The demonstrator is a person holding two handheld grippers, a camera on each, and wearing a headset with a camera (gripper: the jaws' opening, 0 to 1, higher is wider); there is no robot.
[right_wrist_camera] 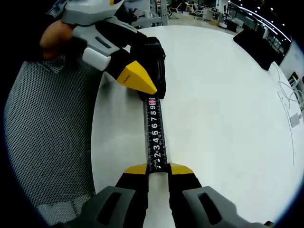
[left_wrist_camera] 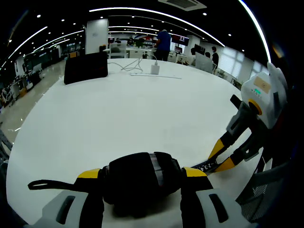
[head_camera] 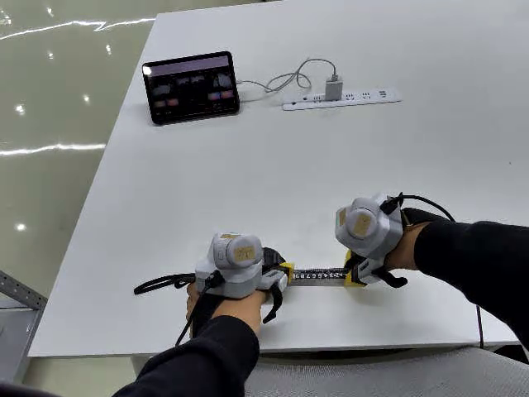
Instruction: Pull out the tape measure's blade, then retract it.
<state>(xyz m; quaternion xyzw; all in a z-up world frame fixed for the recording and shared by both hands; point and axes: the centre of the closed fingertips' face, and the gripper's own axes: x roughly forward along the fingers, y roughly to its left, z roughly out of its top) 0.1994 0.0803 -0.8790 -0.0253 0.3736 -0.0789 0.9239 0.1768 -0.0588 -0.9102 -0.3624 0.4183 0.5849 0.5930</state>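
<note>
On table (head_camera: 273, 165): left hand-held gripper (left_wrist_camera: 141, 173) clamping case (right_wrist_camera: 154, 61), right hand-held gripper (right_wrist_camera: 159, 169) clamping 2–9 blade (right_wrist_camera: 155, 128).

My left gripper (head_camera: 281, 275) clamps the tape measure (head_camera: 273, 258) at the near edge of the surface (head_camera: 331, 182). Its blade (head_camera: 318, 273) runs across to my right gripper (head_camera: 354, 278), which is closed on its tip. A tablet (head_camera: 191, 87) lies well beyond my left gripper.

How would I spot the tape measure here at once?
Start at the big white table and look to its near edge, between the two hand-held tongs. The tape measure is the black case clamped in the left tongs, the only thing there with a numbered blade running out to the right tongs.
</note>
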